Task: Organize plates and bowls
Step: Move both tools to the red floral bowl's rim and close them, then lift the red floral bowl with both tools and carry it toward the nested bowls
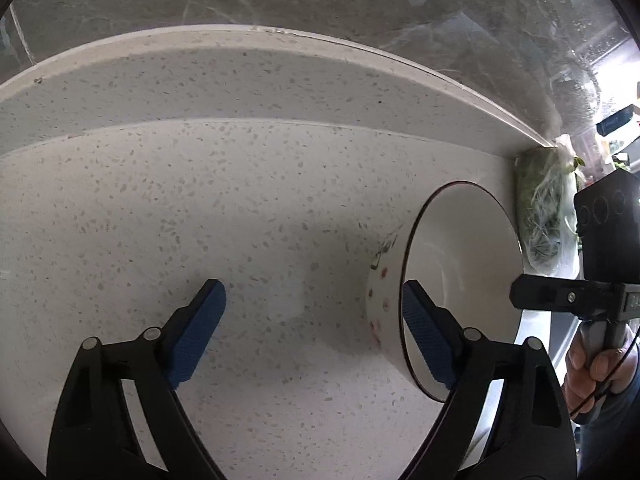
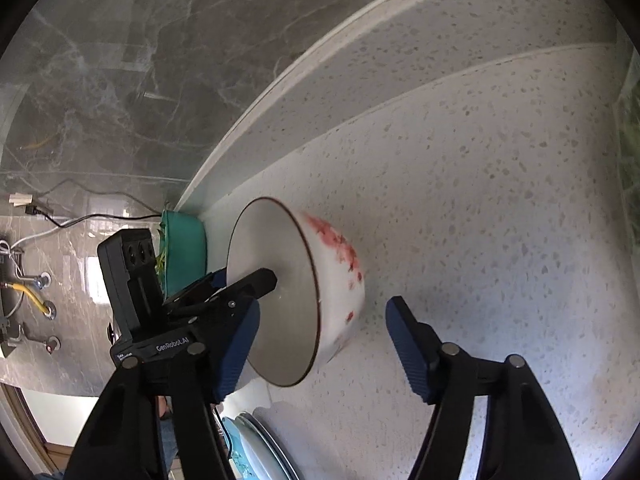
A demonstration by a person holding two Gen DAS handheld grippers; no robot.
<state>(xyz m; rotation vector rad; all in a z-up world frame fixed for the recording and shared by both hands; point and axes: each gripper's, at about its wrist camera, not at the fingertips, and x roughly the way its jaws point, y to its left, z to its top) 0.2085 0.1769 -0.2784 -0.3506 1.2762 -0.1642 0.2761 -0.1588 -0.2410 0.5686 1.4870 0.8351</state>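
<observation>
Clearly the bowl (image 1: 460, 280) straddles both grippers: left gripper (image 1: 314, 336) and right gripper (image 2: 320, 344) each have one finger inside its rim. Neither clamps yet. It sits near the worktop's (image 1: 200, 220) back edge.

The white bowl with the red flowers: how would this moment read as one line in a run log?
bowl: on speckled counter | left gripper: one finger inside rim, not gripping | right gripper: straddling rim, not gripping

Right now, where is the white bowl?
The bowl stands on the speckled counter, right in the left wrist view, between both grippers, near a bag of greens.
</observation>
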